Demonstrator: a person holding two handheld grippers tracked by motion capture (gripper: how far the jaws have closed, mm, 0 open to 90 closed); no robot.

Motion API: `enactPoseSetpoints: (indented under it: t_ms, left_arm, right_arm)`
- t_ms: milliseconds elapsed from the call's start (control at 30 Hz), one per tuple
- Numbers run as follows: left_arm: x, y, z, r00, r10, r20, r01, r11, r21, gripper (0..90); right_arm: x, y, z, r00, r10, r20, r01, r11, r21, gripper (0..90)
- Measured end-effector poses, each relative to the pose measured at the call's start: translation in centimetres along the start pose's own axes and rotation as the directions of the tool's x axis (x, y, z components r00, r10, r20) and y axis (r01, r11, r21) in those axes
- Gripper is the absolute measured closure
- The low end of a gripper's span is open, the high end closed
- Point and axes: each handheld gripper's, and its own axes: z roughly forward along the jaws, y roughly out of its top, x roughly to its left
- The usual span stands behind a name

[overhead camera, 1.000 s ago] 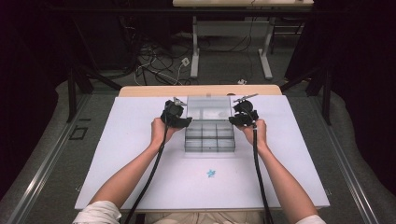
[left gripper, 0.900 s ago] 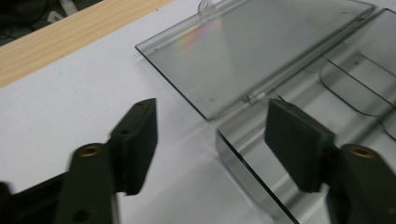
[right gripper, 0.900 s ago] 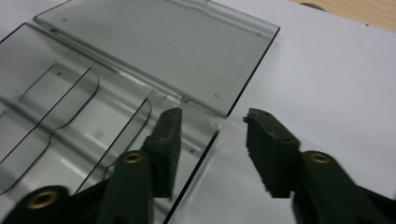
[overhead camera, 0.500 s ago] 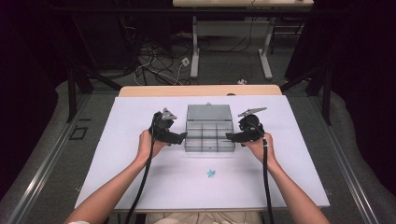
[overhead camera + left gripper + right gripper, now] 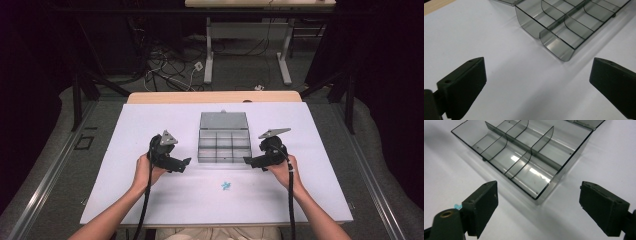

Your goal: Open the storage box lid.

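Two black handheld grippers, left gripper (image 5: 186, 162) and right gripper (image 5: 247, 161); blocky matte jaws with small screw holes; grey three-cornered plate atop each; thick black cable trailing behind each; forearms bare, unsleeved.

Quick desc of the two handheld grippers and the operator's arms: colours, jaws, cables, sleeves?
Both the left gripper and the right gripper are black, each topped by a grey three-cornered plate and trailing a black cable. The jaws are flat, blocky black pads with small screw holes. The forearms are bare; no sleeves visible.

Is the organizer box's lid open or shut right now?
Open. The organizer box shows bare dividers from above, and its lid lies folded back behind it.
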Motion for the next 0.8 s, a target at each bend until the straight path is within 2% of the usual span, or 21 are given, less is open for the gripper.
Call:
enactPoseSetpoints:
  t_ms: [67,233,300,533,600,633,667,767,800]
  left_arm:
    - [-0.3,-0.5,-0.3,1.0000,0.000,0.000,0.000,1.0000,-0.006,0.0]
    - [-0.8,-1.2,-0.8,0.9998,0.021,-0.005,-0.021,0.9998,-0.004,0.0]
    - [-1.0,-1.3,-0.9,1.0000,0.008,0.005,-0.008,0.9999,-0.011,0.0]
    - [-1.7,-2.1,-1.6,0.9995,0.028,0.016,-0.028,0.9994,-0.021,0.0]
    - [-1.8,-2.4,-1.7,0.9992,0.032,0.023,-0.032,0.9995,-0.006,0.0]
    - [-1.9,-2.6,-1.8,0.9993,0.030,0.024,-0.030,0.9996,-0.004,0.0]
    - [-2.0,-2.8,-1.9,0.9990,0.028,0.034,-0.029,0.9995,0.011,0.0]
    - [-2.3,-3.3,-2.0,0.9993,0.025,0.029,-0.025,0.9997,0.006,0.0]
    - [-2.4,-3.4,-2.1,0.9992,0.024,0.033,-0.025,0.9996,0.013,0.0]
  right_arm:
    - [0.2,-0.4,-0.3,0.9999,0.010,-0.007,-0.010,1.000,0.007,14.0]
    - [0.7,-1.5,-0.7,0.9997,-0.015,-0.019,0.015,1.000,0.004,8.6]
    - [0.8,-1.6,-0.8,0.9996,-0.019,-0.021,0.020,1.000,0.004,7.9]
    - [1.6,-2.4,-1.0,0.9978,-0.027,-0.061,0.028,1.000,0.015,4.3]
    - [1.7,-2.7,-1.0,0.9979,-0.028,-0.058,0.029,0.999,0.015,2.6]
    - [1.7,-2.8,-1.1,0.9973,-0.033,-0.066,0.035,0.999,0.036,2.2]
    - [1.8,-3.0,-0.9,0.9975,-0.025,-0.066,0.027,0.999,0.023,2.0]
    - [1.9,-3.3,-0.9,0.9970,-0.023,-0.074,0.026,0.999,0.041,1.7]
    - [2.0,-3.4,-0.9,0.9965,-0.023,-0.080,0.026,0.999,0.033,1.6]
